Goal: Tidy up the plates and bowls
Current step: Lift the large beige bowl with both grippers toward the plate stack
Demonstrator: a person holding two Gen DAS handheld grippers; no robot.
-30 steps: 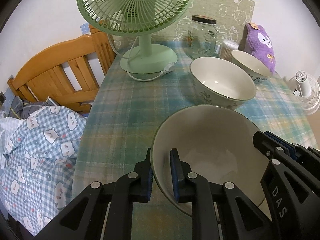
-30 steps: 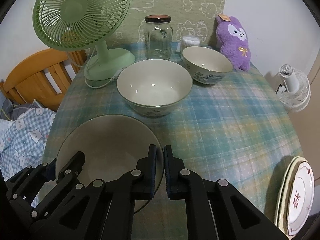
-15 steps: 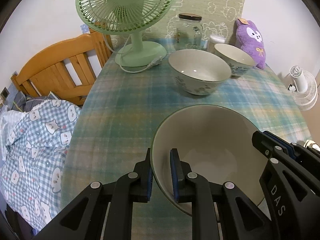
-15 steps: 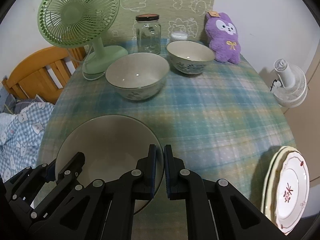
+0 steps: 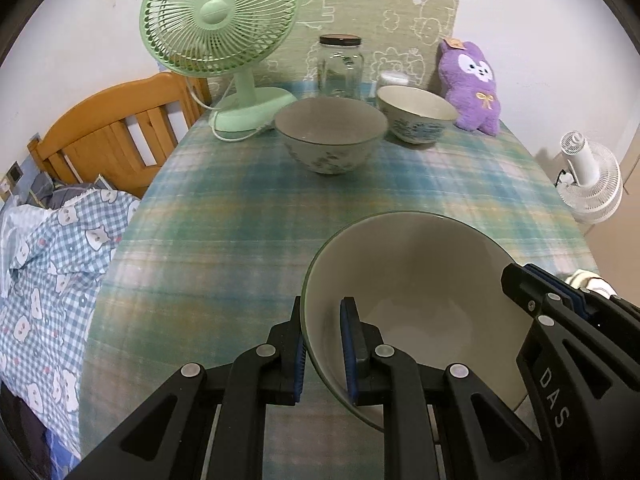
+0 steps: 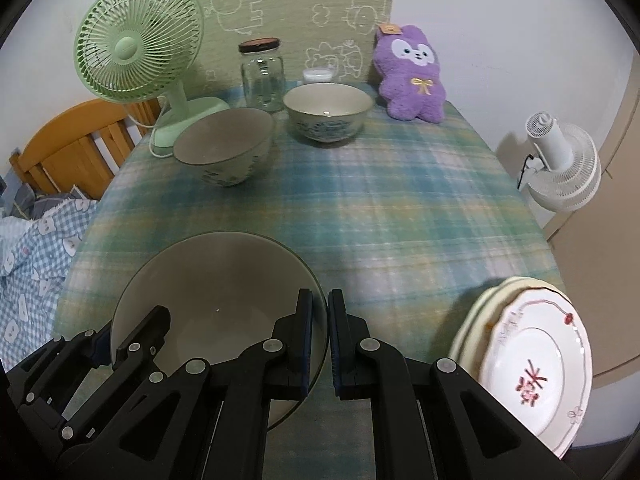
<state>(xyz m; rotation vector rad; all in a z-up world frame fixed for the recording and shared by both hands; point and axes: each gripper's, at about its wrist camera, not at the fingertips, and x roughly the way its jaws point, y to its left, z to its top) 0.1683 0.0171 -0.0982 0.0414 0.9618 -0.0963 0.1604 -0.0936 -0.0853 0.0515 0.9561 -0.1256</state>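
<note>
A large cream bowl (image 5: 420,292) is held between both grippers above the near part of the table; it also shows in the right wrist view (image 6: 216,300). My left gripper (image 5: 322,344) is shut on its left rim. My right gripper (image 6: 319,340) is shut on its right rim. A second large bowl (image 5: 331,136) and a smaller blue-patterned bowl (image 5: 416,114) stand at the far side. A stack of plates (image 6: 532,364) lies at the near right edge of the table.
A green fan (image 5: 224,40), a glass jar (image 5: 340,68) and a purple plush toy (image 5: 472,88) stand at the back of the plaid table (image 5: 224,216). A wooden chair (image 5: 108,132) and bedding (image 5: 52,264) are on the left. A white fan (image 6: 560,160) stands to the right.
Both grippers have pulled back toward the near edge with the bowl in them. The far bowls and the fan look further away, and the plate stack has come more into view.
</note>
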